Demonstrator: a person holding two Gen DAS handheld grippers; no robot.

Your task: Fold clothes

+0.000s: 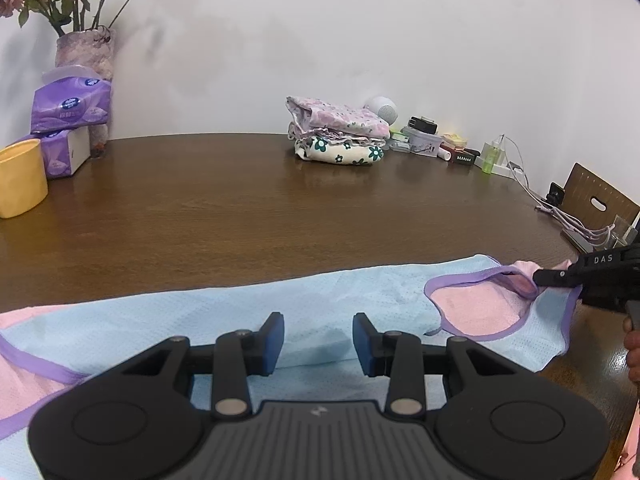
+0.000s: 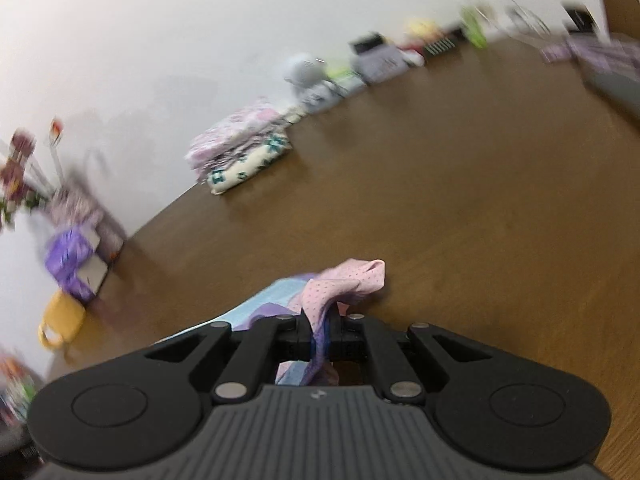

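Blue-pink garment (image 1: pixel 248 320) lies flat on the counter (image 1: pixel 280 208), near edge. Right gripper (image 2: pixel 320 334) jaws pinched on its purple-trimmed pink corner at 3 o'clock. Left gripper (image 1: pixel 318 340) jaws part open, empty, over the blue panel. Risk: thin bite slips during the lift, or the unpinned cloth drags, skewing the fold.

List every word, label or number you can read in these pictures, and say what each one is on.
"DAS": white letters on the black body of the right gripper, seen from the left wrist.
Purple tissue packs: blue oval logo and print, too small to read.
Small dark box by the wall: white print, too small to read.
Right wrist view: background blurred, nothing readable.
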